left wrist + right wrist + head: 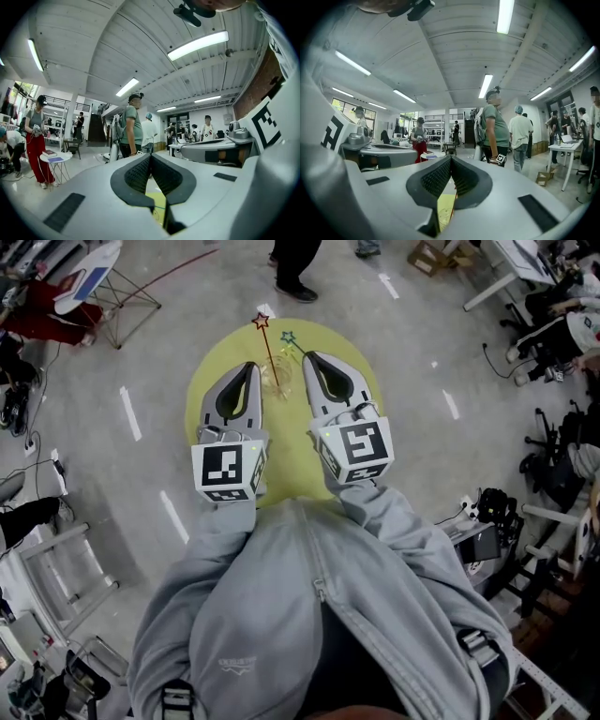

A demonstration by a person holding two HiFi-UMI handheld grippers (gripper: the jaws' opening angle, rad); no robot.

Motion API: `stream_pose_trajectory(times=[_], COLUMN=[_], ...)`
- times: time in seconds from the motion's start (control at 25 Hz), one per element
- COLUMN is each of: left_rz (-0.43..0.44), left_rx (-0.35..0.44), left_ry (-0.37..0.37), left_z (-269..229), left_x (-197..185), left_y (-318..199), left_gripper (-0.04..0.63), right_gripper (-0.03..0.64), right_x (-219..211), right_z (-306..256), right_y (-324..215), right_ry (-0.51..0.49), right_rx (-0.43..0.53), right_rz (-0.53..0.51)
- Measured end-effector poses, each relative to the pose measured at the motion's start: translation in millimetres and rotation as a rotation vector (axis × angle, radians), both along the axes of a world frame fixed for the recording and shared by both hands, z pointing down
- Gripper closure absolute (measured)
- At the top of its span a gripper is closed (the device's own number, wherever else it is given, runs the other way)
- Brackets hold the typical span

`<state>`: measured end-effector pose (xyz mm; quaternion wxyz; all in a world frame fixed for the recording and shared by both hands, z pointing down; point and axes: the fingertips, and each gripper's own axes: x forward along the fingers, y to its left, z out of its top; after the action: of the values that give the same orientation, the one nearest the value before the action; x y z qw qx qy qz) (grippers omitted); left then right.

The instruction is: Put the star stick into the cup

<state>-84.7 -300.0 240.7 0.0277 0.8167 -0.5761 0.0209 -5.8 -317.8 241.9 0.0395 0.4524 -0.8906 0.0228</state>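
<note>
A clear cup (274, 382) stands on the round yellow table (211, 390), between my two grippers. Two star sticks stand in it: one with a red star (261, 321) on a thin red stick, one with a teal star (289, 337). Left of the cup, my left gripper (253, 365) is shut with nothing in it. On the cup's right, my right gripper (307, 356) is also shut and empty. In both gripper views the jaws meet at their tips (150, 154) (450, 157) and point up into the room. A sliver of yellow table (442, 208) shows below them.
The table stands on a grey floor with white tape marks (129, 412). A person's feet (295, 287) are just beyond the table. A small folding table (89, 277) is at far left, with desks and chairs (553, 474) along the right. Several people stand in the room (133, 124).
</note>
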Motion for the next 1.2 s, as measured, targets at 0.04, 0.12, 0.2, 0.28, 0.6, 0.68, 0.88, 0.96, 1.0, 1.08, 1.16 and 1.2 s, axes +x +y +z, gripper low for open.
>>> stream_pose_trajectory(times=[0.04, 0.12, 0.2, 0.28, 0.6, 0.68, 0.88, 0.96, 1.0, 1.08, 1.16, 1.2], left_rz=[0.003, 0.009, 0.007, 0.003, 0.010, 0.012, 0.013, 0.017, 0.019, 0.021, 0.021, 0.022], left_rx=[0.005, 0.019, 0.027, 0.034, 0.045, 0.043, 0.043, 0.045, 0.046, 0.046, 0.045, 0.044], left_ry=[-0.002, -0.007, -0.011, -0.013, -0.014, -0.013, -0.006, -0.008, -0.009, -0.012, -0.012, -0.011], left_z=[-4, -13, -20, -24, -29, -27, -25, -28, -30, -31, -30, -28], left_x=[1, 2, 1, 0, 10, 11, 17, 18, 17, 15, 13, 13], left_y=[2, 8, 14, 17, 31, 33, 39, 40, 40, 39, 39, 40], left_gripper=[0.578, 0.578, 0.578, 0.578, 0.578, 0.578, 0.578, 0.578, 0.578, 0.578, 0.578, 0.578], right_gripper=[0.584, 0.584, 0.584, 0.584, 0.584, 0.584, 0.584, 0.584, 0.584, 0.584, 0.584, 0.584], right_x=[0, -2, -4, -5, 1, 1, 4, 5, 3, -1, -4, -3], right_z=[-5, -13, -18, -23, -28, -25, -21, -24, -26, -27, -26, -25], right_y=[3, 11, 17, 20, 35, 38, 45, 46, 46, 44, 44, 45], right_ry=[0.001, -0.002, -0.007, -0.010, -0.010, -0.013, -0.014, -0.014, -0.014, -0.017, -0.020, -0.022], right_rx=[0.009, 0.020, 0.026, 0.034, 0.049, 0.044, 0.037, 0.037, 0.038, 0.040, 0.040, 0.040], right_rz=[-0.003, -0.011, -0.019, -0.025, -0.036, -0.043, -0.060, -0.061, -0.062, -0.063, -0.064, -0.063])
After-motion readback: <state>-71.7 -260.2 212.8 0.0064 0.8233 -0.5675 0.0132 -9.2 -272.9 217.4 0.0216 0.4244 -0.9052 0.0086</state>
